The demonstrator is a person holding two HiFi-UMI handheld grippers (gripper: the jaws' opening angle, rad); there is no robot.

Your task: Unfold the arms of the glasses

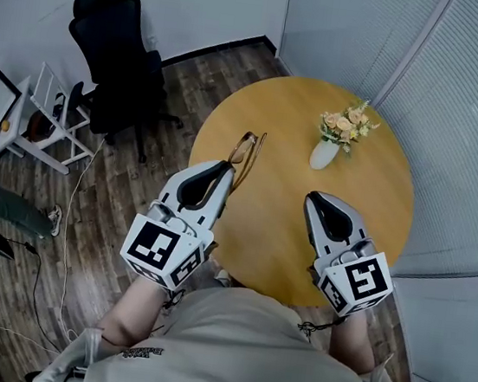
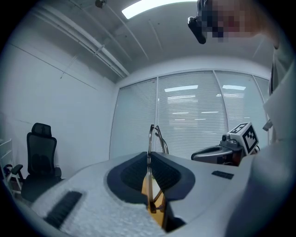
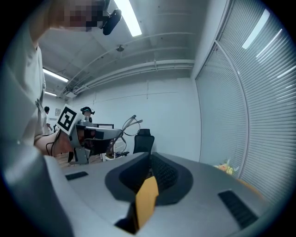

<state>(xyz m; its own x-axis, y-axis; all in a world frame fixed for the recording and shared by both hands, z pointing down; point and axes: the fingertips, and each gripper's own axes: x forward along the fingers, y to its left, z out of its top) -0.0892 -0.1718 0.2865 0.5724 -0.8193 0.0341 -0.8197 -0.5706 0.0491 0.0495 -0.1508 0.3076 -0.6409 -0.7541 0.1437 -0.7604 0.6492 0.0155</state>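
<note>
A pair of thin-framed glasses (image 1: 246, 149) sticks out from the tip of my left gripper (image 1: 229, 169), above the near left part of the round wooden table (image 1: 279, 235). In the left gripper view the jaws are shut on the glasses' frame (image 2: 151, 139), which stands upright between the pads, edge-on. My right gripper (image 1: 312, 197) hovers over the table's near side, shut with nothing in it. In the right gripper view its jaws (image 3: 150, 157) meet at the tip, and the glasses (image 3: 129, 122) show at the left, apart from it.
A white vase of flowers (image 1: 332, 144) stands on the far right part of the table. A black office chair (image 1: 117, 56) and a white rack (image 1: 43, 121) are on the wooden floor to the left, with cables trailing there. Blinds line the right wall.
</note>
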